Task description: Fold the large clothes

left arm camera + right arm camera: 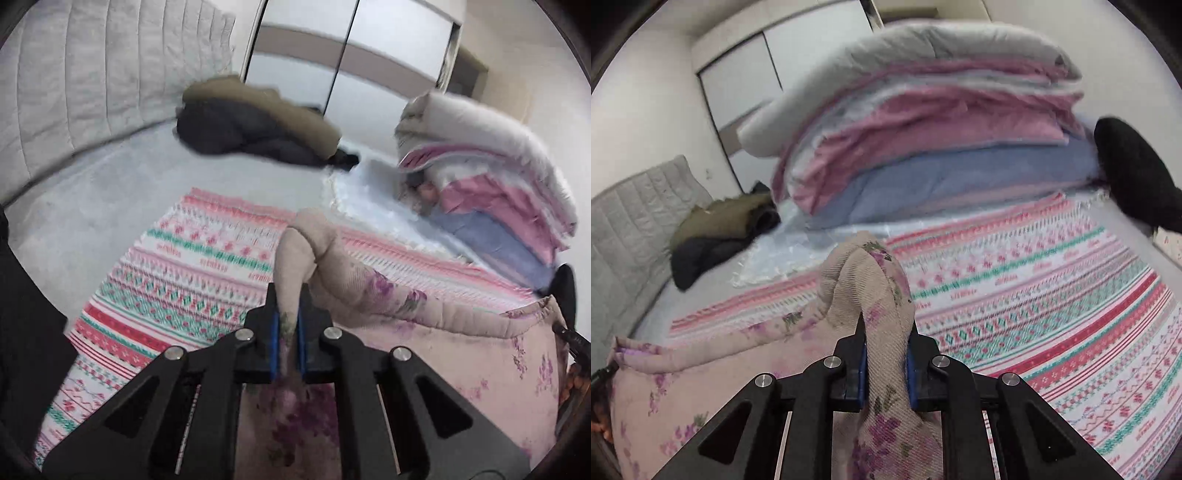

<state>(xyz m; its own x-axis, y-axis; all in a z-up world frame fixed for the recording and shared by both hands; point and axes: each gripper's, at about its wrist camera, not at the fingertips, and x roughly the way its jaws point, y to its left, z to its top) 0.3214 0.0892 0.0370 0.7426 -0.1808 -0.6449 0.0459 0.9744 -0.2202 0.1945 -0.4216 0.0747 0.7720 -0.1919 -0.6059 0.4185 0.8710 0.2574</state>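
Note:
A beige garment with purple flowers (pixel 354 288) hangs stretched between both grippers above the bed. My left gripper (pixel 287 332) is shut on one bunched corner of it, which sticks up between the blue pads. My right gripper (pixel 885 354) is shut on the other bunched corner (pixel 864 273). The rest of the garment (pixel 683 376) droops down to the left in the right wrist view and to the right (pixel 509 354) in the left wrist view.
A patterned pink, red and green sheet (pixel 177 280) covers the bed (pixel 1052 295). A tall pile of folded quilts (pixel 923 122) stands at the far side (pixel 491 184). A dark and olive coat heap (pixel 251 122) lies by the padded headboard (pixel 92 74). A wardrobe (pixel 351 48) stands behind.

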